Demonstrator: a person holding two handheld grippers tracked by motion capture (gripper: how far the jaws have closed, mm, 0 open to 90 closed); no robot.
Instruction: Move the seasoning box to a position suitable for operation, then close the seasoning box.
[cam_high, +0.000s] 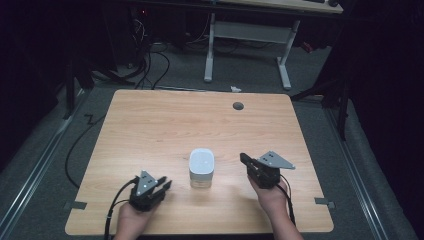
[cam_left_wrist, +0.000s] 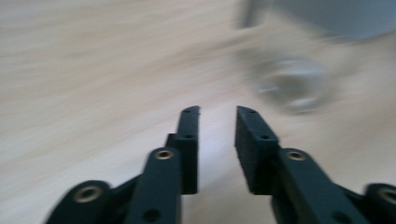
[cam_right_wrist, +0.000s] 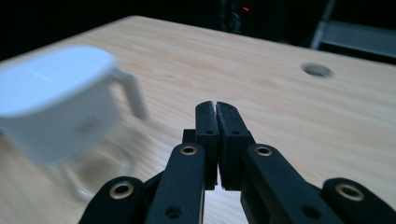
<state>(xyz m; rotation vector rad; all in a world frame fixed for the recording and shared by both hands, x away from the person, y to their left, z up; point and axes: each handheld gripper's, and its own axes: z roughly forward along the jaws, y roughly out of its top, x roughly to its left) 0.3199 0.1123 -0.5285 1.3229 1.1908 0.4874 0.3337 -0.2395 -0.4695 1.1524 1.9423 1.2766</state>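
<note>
A small container with a white lid and a clear body (cam_high: 201, 168) stands on the wooden table (cam_high: 165, 120), near the middle of its front half. My left gripper (cam_high: 164, 184) rests on the table to the container's left, pointing toward it. Its jaws are open with nothing between them (cam_left_wrist: 217, 114), and the container appears blurred ahead to the right (cam_left_wrist: 289, 84). My right gripper (cam_high: 244, 158) sits to the container's right, a small gap away, jaws shut and empty (cam_right_wrist: 215, 106). In the right gripper view the container (cam_right_wrist: 60, 107) is at the left, a thin white handle on its side.
A round cable hole (cam_high: 238, 105) sits near the table's far edge. Beyond the table stands another desk on white legs (cam_high: 247, 37). Cables lie on the grey floor at the left (cam_high: 80, 145). A hand holds each gripper at the front edge.
</note>
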